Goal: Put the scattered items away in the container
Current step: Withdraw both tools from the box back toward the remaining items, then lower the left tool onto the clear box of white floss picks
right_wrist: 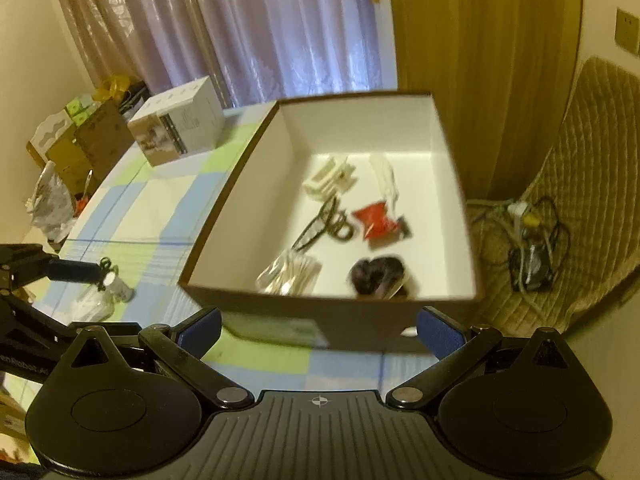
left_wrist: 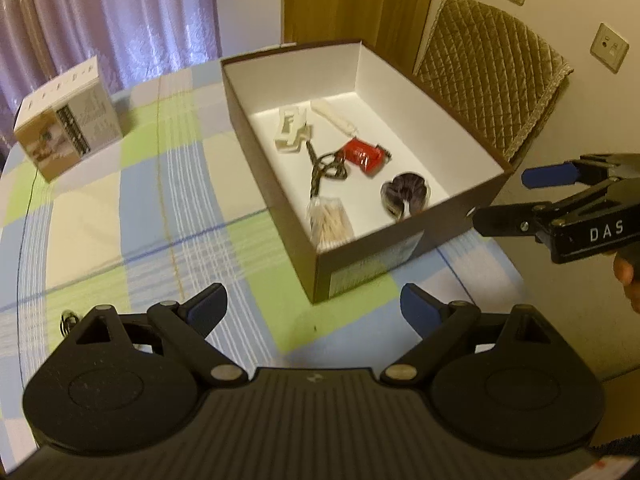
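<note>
A brown box (left_wrist: 362,266) with a white inside stands on the checked tablecloth. In it lie a white clip (left_wrist: 292,130), a white tube (left_wrist: 334,118), a red item (left_wrist: 366,156), black scissors (left_wrist: 322,170), a dark hair accessory (left_wrist: 406,196) and a clear pack of sticks (left_wrist: 330,222). My left gripper (left_wrist: 312,306) is open and empty over the cloth in front of the box. My right gripper (left_wrist: 508,196) is open and empty by the box's near right corner. In the right wrist view, a small bottle (right_wrist: 118,286), a black looped item (right_wrist: 105,266) and a clear bag (right_wrist: 90,306) lie on the cloth left of the box (right_wrist: 228,188), close to a blue-padded finger (right_wrist: 74,270) of the left gripper.
A printed white carton (left_wrist: 68,120) stands at the table's far left. A quilted chair (left_wrist: 492,76) stands behind the box, with tangled cables (right_wrist: 528,240) on its seat. Stacked boxes and bags (right_wrist: 80,140) sit beyond the table's left edge. A small dark object (left_wrist: 68,320) shows by my left finger.
</note>
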A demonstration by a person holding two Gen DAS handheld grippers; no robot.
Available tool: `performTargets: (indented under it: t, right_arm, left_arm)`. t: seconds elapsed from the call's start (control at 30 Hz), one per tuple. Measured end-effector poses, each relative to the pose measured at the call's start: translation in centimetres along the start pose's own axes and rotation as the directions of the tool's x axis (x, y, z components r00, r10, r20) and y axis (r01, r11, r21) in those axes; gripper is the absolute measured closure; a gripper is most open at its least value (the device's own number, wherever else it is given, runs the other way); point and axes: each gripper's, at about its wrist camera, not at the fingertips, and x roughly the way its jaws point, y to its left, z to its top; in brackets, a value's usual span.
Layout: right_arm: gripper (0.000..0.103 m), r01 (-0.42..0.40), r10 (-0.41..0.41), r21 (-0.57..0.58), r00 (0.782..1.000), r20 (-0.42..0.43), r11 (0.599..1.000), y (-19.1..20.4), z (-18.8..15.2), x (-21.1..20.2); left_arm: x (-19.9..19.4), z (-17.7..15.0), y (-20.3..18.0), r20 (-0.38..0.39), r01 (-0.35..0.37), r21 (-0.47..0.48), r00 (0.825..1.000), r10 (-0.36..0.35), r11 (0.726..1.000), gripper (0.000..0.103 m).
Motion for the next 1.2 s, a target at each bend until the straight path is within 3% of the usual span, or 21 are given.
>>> performTargets:
  t: [0.7, 1.2]
  right_arm:
    - [0.002, -0.003, 0.007, 0.038, 0.995, -0.098, 0.999, 6.7, -2.9, 2.1]
    - [0.002, -0.028, 0.034, 0.048, 0.992, -0.123, 0.998, 14.3, -4.3, 4.6]
  left_arm:
    - [-1.3, -4.6, 4.3, -0.061, 0.018, -0.041, 0.998, -0.02, 0.999, 0.012]
    - [-4.3, -9.3, 11.8, -0.044, -0.01, -0.064, 0.999, 0.007, 0.998, 0.012]
